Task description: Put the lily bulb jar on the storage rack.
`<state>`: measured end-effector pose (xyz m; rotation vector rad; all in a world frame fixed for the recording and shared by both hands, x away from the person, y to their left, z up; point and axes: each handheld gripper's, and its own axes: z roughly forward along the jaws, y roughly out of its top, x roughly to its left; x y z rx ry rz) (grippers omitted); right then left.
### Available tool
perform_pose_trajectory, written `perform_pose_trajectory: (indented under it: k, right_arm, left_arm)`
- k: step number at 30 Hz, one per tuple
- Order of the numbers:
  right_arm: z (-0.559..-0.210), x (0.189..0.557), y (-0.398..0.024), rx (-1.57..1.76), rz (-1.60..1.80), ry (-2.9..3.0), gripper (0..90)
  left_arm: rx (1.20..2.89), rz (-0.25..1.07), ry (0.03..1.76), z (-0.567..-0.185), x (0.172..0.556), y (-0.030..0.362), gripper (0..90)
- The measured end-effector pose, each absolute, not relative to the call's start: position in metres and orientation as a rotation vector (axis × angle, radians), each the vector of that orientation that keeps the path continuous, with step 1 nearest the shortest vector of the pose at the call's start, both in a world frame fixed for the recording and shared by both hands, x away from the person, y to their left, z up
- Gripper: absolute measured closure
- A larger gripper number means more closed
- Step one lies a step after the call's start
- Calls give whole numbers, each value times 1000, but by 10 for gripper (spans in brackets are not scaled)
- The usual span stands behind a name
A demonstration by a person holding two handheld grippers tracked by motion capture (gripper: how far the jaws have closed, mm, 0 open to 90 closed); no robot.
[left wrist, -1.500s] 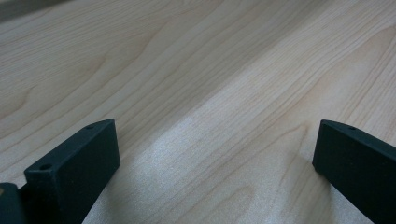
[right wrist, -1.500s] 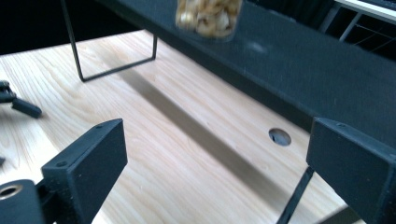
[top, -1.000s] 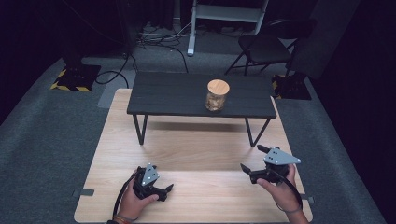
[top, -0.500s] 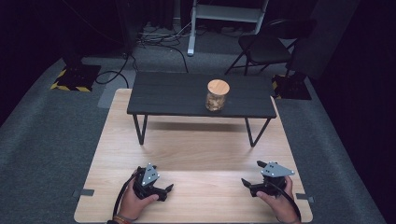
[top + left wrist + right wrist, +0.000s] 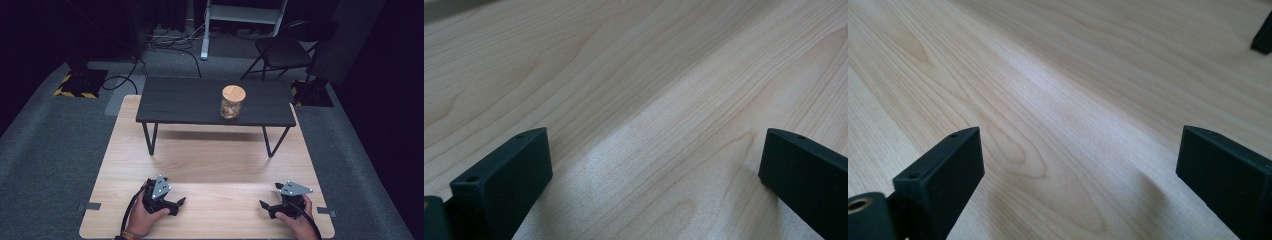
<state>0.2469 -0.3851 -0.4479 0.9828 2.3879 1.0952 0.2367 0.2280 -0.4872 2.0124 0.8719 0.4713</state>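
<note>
Two grippers, left gripper (image 5: 172,204) and right gripper (image 5: 267,206), rest low on the near wooden board (image 5: 215,165), jaws spread, holding nothing. Far off, the cork-lidded jar (image 5: 232,102) waits on the black table (image 5: 185,102), likely to be picked up.

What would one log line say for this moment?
left gripper: open, empty | right gripper: open, empty | jar: on black table

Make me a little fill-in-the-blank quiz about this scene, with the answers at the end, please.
1. The glass jar with the wooden lid stands on the small ____ table.
2. Both tools, the left tool and the right tool, are low over the pale ____ board.
3. The jaws of both tools stand ____, with nothing between them.
4. Behind the small table, on the grey carpet, stands a folding ____.

Answers: black; wooden; open; chair
</note>
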Motion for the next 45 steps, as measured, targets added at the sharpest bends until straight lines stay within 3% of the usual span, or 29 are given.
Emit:
perform_pose_trajectory:
  k: [17, 45]
  right_arm:
    - [-480, 232, -401, 973, 1205, 2290, 39]
    - [-481, 230, -400, 983, 1203, 2280, 39]
  left_arm:
    - [2012, 471, 872, -487, 237, 228, 5]
    - [2011, 473, 874, -487, 237, 227, 5]
